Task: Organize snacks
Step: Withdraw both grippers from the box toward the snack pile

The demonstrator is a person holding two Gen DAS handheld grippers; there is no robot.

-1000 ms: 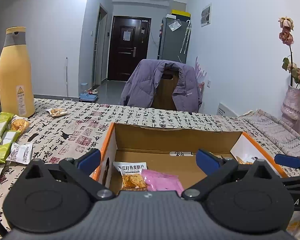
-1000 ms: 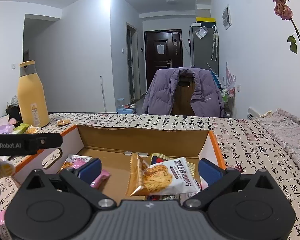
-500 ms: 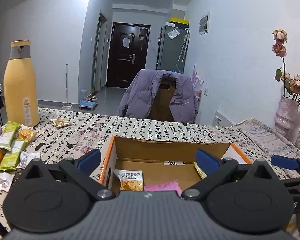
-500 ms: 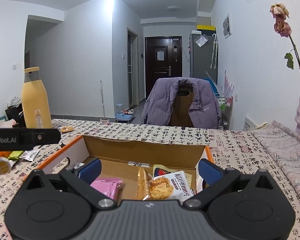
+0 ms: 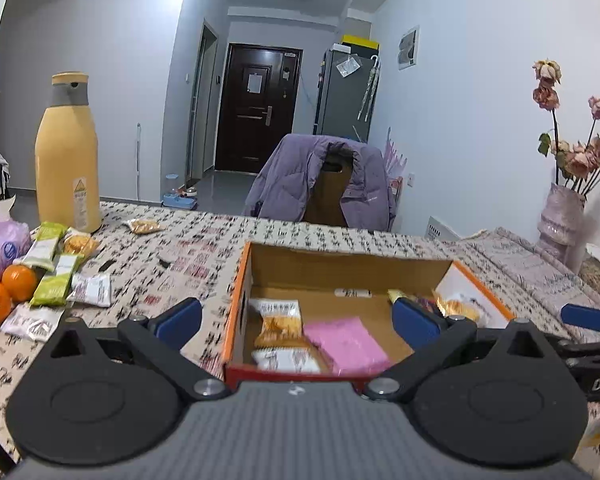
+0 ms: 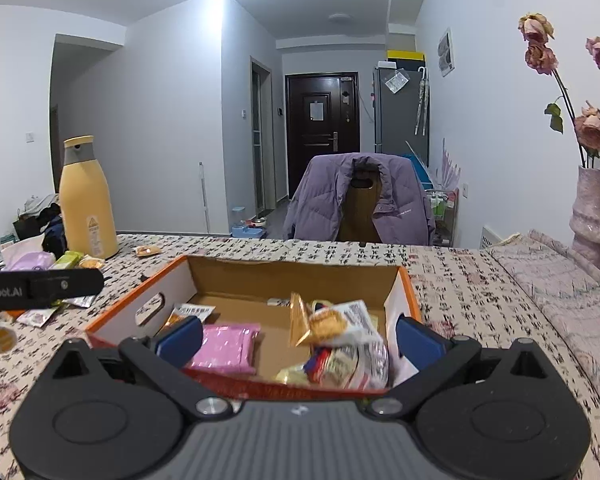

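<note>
Calligraphy-print tablecloth [image 5: 204,248], cardboard box [image 6: 292,276] of snacks, "GenRobot.AI" on left gripper [image 6: 40,286]

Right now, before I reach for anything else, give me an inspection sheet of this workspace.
Surface: table with calligraphy-print cloth, quilted cover at its right end.
Job's things: open cardboard box holds a pink packet, an oat-crisp packet and a heap of snack packets on its right side. Loose snack bars and packets lie left of the box, one small packet farther back.
Clutter: yellow bottle, oranges, purple bag.
Grippers: left gripper and right gripper both with jaws wide, holding nothing, over the box's near edge.
Cables: nothing seen.
Surroundings: chair draped with purple jacket, vase of dried roses, dark door, fridge.
</note>
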